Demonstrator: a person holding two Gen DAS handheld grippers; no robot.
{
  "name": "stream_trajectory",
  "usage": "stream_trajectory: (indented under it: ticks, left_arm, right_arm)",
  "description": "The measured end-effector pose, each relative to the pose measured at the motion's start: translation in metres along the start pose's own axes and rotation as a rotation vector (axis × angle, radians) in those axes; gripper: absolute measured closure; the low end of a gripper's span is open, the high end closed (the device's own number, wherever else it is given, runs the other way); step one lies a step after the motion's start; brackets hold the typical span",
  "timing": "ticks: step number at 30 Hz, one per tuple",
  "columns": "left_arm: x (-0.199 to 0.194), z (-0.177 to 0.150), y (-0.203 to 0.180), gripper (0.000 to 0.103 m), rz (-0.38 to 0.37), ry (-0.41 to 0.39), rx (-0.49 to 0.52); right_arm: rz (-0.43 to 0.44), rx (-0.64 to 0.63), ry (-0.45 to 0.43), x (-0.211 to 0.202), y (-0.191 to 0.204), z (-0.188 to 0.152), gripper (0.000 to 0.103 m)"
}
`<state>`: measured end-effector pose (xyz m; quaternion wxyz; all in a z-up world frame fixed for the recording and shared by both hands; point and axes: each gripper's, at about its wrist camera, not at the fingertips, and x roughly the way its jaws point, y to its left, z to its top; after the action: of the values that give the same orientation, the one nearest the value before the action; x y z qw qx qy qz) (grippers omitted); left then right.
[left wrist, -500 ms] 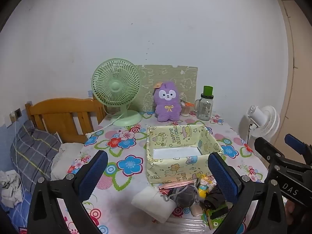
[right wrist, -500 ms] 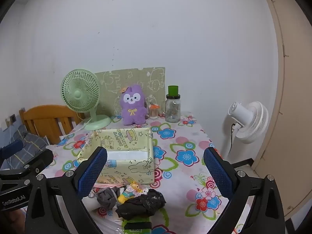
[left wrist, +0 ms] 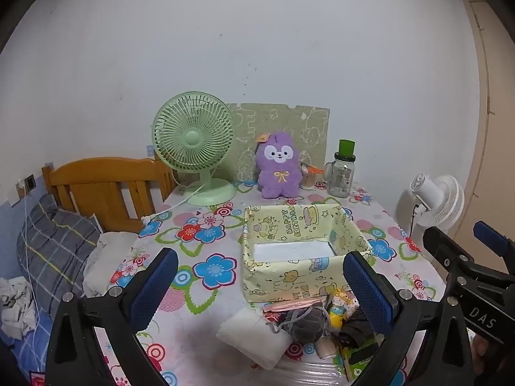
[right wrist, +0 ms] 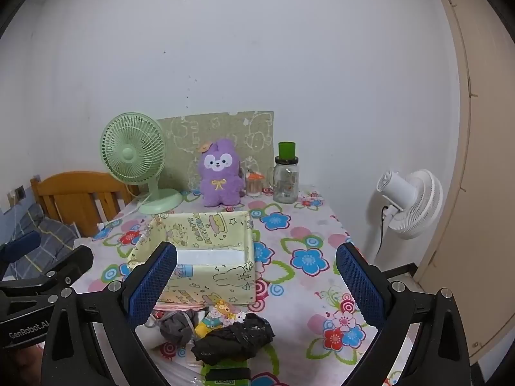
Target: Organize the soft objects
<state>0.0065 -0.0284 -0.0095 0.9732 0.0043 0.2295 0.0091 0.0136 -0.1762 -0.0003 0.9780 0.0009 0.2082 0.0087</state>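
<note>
A yellow patterned box (left wrist: 299, 251) (right wrist: 206, 257) stands open and empty on the floral table. In front of it lies a pile of soft things: a white folded cloth (left wrist: 254, 337), a grey pouch (left wrist: 305, 320) (right wrist: 177, 323), a small yellow toy (left wrist: 338, 308) (right wrist: 214, 318) and a black crumpled cloth (right wrist: 233, 341). My left gripper (left wrist: 260, 286) is open and empty above the pile. My right gripper (right wrist: 257, 283) is open and empty, also above the pile. A purple plush (left wrist: 279, 165) (right wrist: 220, 173) sits at the back.
A green desk fan (left wrist: 194, 144) and a glass jar with green lid (left wrist: 342, 170) stand at the table's back. A white floor fan (right wrist: 408, 202) stands to the right. A wooden headboard (left wrist: 103, 186) and bedding are at the left.
</note>
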Motion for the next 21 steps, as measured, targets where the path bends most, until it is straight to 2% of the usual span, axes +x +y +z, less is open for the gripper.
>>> stream_trajectory:
  ticks: [1, 3, 21]
  left_arm:
    - [0.000, -0.001, -0.005, 0.000, -0.003, -0.001, 0.003]
    - [-0.001, 0.000, 0.023, 0.000, -0.015, 0.001, -0.022]
    - [-0.003, 0.005, 0.023, 0.000, -0.026, 0.002, -0.014]
  right_arm:
    - [0.000, 0.001, -0.001, -0.001, 0.000, 0.000, 0.003]
    - [0.000, 0.005, 0.000, 0.000, -0.001, 0.001, 0.003]
    - [-0.002, 0.016, -0.013, -0.006, -0.002, 0.005, 0.003]
